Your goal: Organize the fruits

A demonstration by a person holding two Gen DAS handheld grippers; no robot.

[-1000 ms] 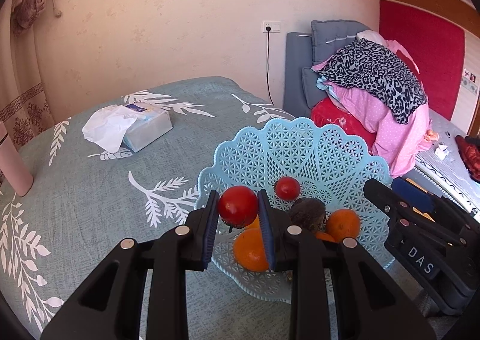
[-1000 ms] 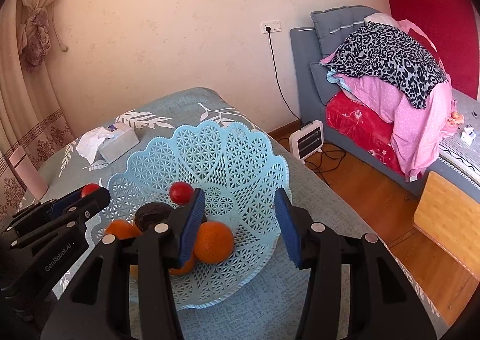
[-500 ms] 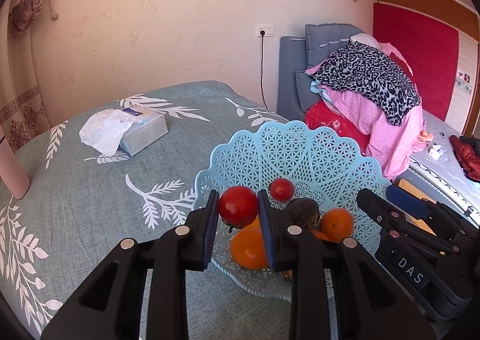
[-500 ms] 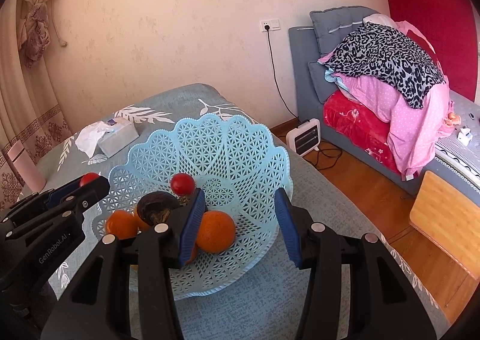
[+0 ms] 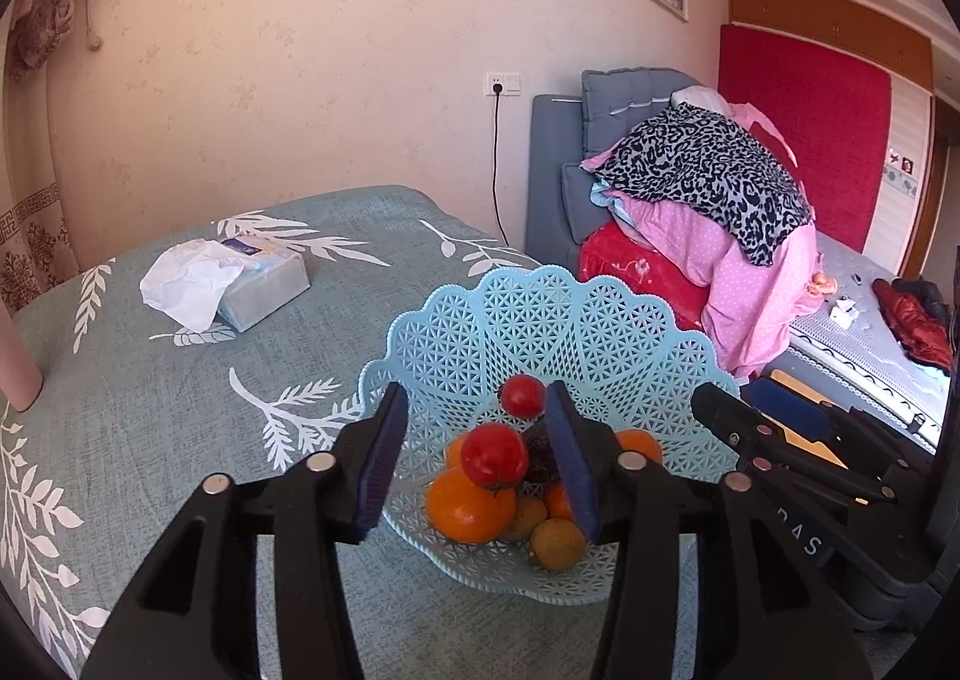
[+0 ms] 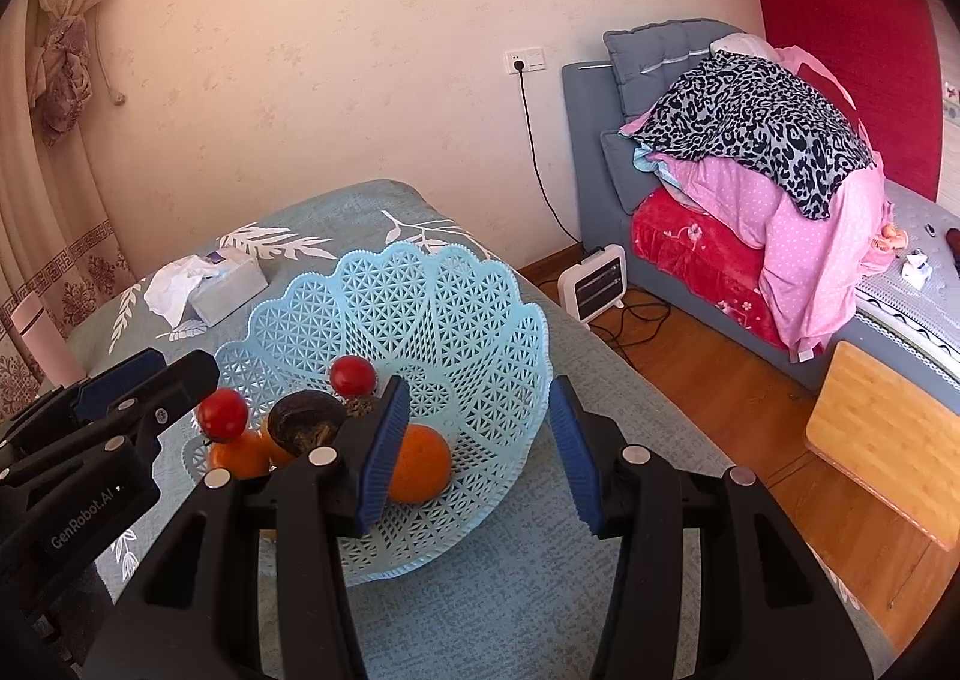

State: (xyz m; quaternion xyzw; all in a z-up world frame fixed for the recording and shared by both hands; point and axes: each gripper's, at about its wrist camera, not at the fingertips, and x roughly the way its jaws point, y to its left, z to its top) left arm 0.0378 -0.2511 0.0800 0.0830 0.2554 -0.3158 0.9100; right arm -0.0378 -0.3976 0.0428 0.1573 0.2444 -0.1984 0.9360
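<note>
A light blue lattice fruit basket [image 5: 558, 320] stands on the grey-green leaf-print tablecloth; it also shows in the right wrist view [image 6: 420, 308]. It holds oranges [image 5: 468, 506], a dark fruit [image 6: 303, 419], a small yellow-green fruit [image 5: 558, 545] and two tomatoes. One tomato [image 5: 495, 455] rests on top of an orange; it also shows in the right wrist view [image 6: 223, 411]. My left gripper [image 5: 477, 455] is open around it, pads apart from it. My right gripper [image 6: 477, 440] is open and empty over the basket's near right side.
A tissue box [image 5: 240, 278] with tissue pulled out lies on the table at the back left. A pink bottle [image 5: 18, 374] stands at the left edge. Right of the table are a bed piled with clothes [image 6: 780, 152], a small heater [image 6: 594, 284] and a wooden stool [image 6: 888, 434].
My left gripper has opened and let go of the tomato, which now rests on an orange in the basket. The right gripper stays open, with little movement.
</note>
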